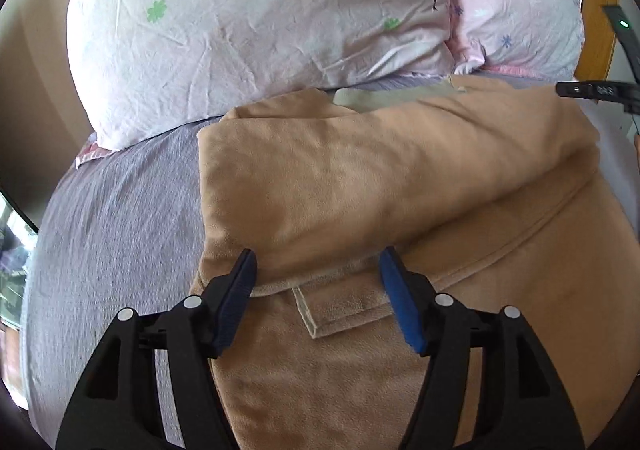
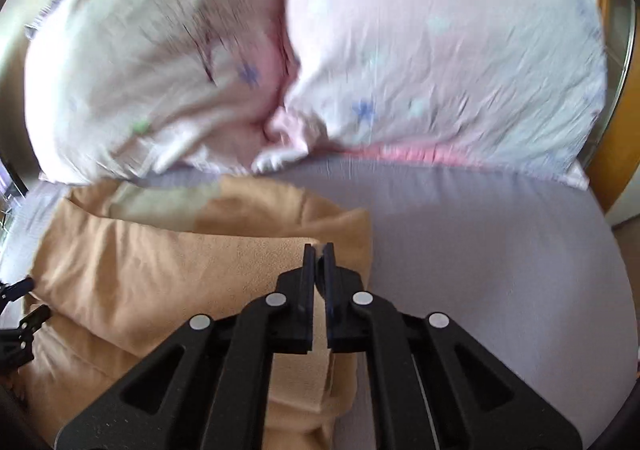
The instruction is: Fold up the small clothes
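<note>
A tan fleece garment (image 1: 360, 177) lies partly folded on the lilac bed sheet (image 1: 120, 217), its upper part doubled over the lower part. My left gripper (image 1: 318, 262) is open, its blue pads (image 1: 240, 290) straddling the folded edge near a sewn tab (image 1: 344, 310). In the right wrist view the same garment (image 2: 160, 270) lies at the left. My right gripper (image 2: 319, 250) is shut on the garment's right edge, with tan cloth showing between its fingers.
Two pale pink flowered pillows (image 1: 248, 29) (image 1: 516, 1) lie at the head of the bed behind the garment. A wooden headboard (image 1: 600, 9) stands at the far right. Bare sheet (image 2: 500, 270) spreads right of the garment. The right wrist view is motion-blurred.
</note>
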`<state>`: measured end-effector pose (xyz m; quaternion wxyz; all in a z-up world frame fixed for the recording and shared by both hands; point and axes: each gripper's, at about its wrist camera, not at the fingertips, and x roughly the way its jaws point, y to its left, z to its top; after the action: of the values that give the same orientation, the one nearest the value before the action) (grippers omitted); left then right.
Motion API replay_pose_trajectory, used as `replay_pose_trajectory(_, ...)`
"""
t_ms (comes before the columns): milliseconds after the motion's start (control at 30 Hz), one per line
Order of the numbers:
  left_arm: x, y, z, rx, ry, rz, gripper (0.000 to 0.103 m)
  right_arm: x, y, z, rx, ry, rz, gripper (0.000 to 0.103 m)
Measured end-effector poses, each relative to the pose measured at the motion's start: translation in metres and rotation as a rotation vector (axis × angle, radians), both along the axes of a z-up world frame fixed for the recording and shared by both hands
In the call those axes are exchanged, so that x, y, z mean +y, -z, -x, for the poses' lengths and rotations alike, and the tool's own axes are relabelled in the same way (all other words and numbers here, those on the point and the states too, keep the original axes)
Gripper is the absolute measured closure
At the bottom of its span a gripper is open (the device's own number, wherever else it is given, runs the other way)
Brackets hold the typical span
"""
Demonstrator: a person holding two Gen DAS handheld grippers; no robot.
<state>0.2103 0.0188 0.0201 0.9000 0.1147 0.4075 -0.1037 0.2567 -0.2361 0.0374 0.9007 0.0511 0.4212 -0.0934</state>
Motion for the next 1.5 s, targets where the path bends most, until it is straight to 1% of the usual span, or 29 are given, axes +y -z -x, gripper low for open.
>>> replay_pose_trajectory(33,-0.001,0.001,0.001,-0.003,0.001,-0.010,0.036,-0.005,0.006,-0.003,0.027,0.015,-0.028,0.092)
replay_pose_trajectory(67,0.000,0.001,0.001,-0.004,0.000,-0.009,0.036,-0.010,0.006,-0.001,0.026,0.027,-0.068,0.090)
replay_pose_trajectory(100,0.001,0.001,0.002,-0.004,0.000,-0.001,0.035,-0.016,0.003,0.008,-0.011,0.031,-0.122,0.083)
replay_pose_trajectory(133,0.003,0.000,0.001,-0.003,0.000,0.009,0.034,-0.020,0.001,0.018,-0.044,0.031,-0.160,0.080)
replay_pose_trajectory(200,0.005,0.000,-0.001,0.007,-0.001,0.026,0.033,-0.023,-0.003,0.040,-0.080,0.039,-0.187,0.078)
replay_pose_trajectory(267,0.005,0.002,-0.003,0.017,-0.004,0.028,0.033,-0.020,0.000,0.051,-0.075,0.027,-0.198,0.078)
replay_pose_trajectory(333,0.006,0.002,-0.002,0.014,-0.007,0.031,0.033,-0.008,0.008,0.054,-0.045,0.001,-0.167,0.081)
replay_pose_trajectory(367,0.007,0.001,-0.001,0.010,-0.012,0.034,0.033,-0.001,0.017,0.051,0.004,0.000,-0.115,0.082)
replay_pose_trajectory(400,0.010,-0.002,0.002,0.008,-0.023,0.047,0.033,0.005,0.029,0.046,0.075,0.006,-0.053,0.082)
replay_pose_trajectory(433,0.014,-0.004,0.006,0.007,-0.029,0.063,0.033,0.006,0.034,0.046,0.075,0.003,-0.038,0.082)
replay_pose_trajectory(467,0.019,-0.009,0.013,0.005,-0.031,0.086,0.033,0.007,0.031,0.052,0.055,0.007,-0.034,0.080)
replay_pose_trajectory(533,0.037,-0.022,0.037,-0.003,-0.024,0.157,0.033,0.005,0.015,0.075,-0.006,-0.011,-0.102,0.069)
replay_pose_trajectory(567,0.047,-0.029,0.052,-0.008,-0.014,0.201,0.031,0.004,0.008,0.090,-0.049,-0.039,-0.143,0.052)
replay_pose_trajectory(600,0.060,-0.036,0.071,-0.012,0.005,0.258,0.023,0.005,-0.001,0.112,-0.100,-0.089,-0.190,0.038)
replay_pose_trajectory(633,0.071,-0.041,0.088,-0.016,0.027,0.308,0.013,0.005,-0.006,0.130,-0.133,-0.133,-0.224,0.033)
replay_pose_trajectory(667,0.084,-0.045,0.107,-0.024,0.055,0.362,0.011,0.006,-0.009,0.149,-0.159,-0.191,-0.265,0.029)
replay_pose_trajectory(733,0.110,-0.048,0.145,-0.028,0.116,0.479,0.010,0.005,-0.009,0.192,-0.181,-0.318,-0.373,0.024)
replay_pose_trajectory(800,0.136,-0.040,0.183,-0.016,0.147,0.587,0.010,0.002,-0.002,0.233,-0.175,-0.398,-0.471,0.017)
replay_pose_trajectory(867,0.153,-0.024,0.211,-0.001,0.142,0.630,0.010,-0.001,0.009,0.271,-0.155,-0.441,-0.511,0.015)
replay_pose_trajectory(933,0.163,-0.006,0.232,0.037,0.129,0.659,0.010,-0.005,0.027,0.311,-0.088,-0.446,-0.537,0.015)
replay_pose_trajectory(1000,0.167,0.015,0.249,0.086,0.125,0.669,0.010,-0.008,0.040,0.335,-0.028,-0.438,-0.552,0.015)
replay_pose_trajectory(1100,0.162,0.044,0.256,0.151,0.130,0.661,0.010,-0.015,0.063,0.358,0.047,-0.386,-0.570,0.015)
replay_pose_trajectory(1200,0.151,0.067,0.246,0.210,0.131,0.696,0.010,-0.022,0.085,0.357,0.084,-0.329,-0.605,0.015)
replay_pose_trajectory(1300,0.140,0.078,0.231,0.234,0.126,0.730,0.014,-0.016,0.101,0.343,0.089,-0.335,-0.650,0.015)
replay_pose_trajectory(1367,0.135,0.081,0.223,0.246,0.114,0.757,0.019,-0.012,0.110,0.334,0.088,-0.342,-0.668,0.015)
replay_pose_trajectory(1400,0.135,0.082,0.218,0.254,0.104,0.785,0.026,-0.010,0.114,0.328,0.082,-0.347,-0.689,0.015)
replay_pose_trajectory(1433,0.136,0.085,0.215,0.261,0.098,0.816,0.035,-0.008,0.118,0.324,0.073,-0.357,-0.716,0.016)
replay_pose_trajectory(1467,0.137,0.088,0.213,0.271,0.089,0.855,0.042,-0.005,0.122,0.320,0.063,-0.372,-0.748,0.031)
replay_pose_trajectory(1500,0.139,0.091,0.210,0.293,0.084,0.912,0.059,-0.001,0.125,0.316,0.060,-0.395,-0.781,0.062)
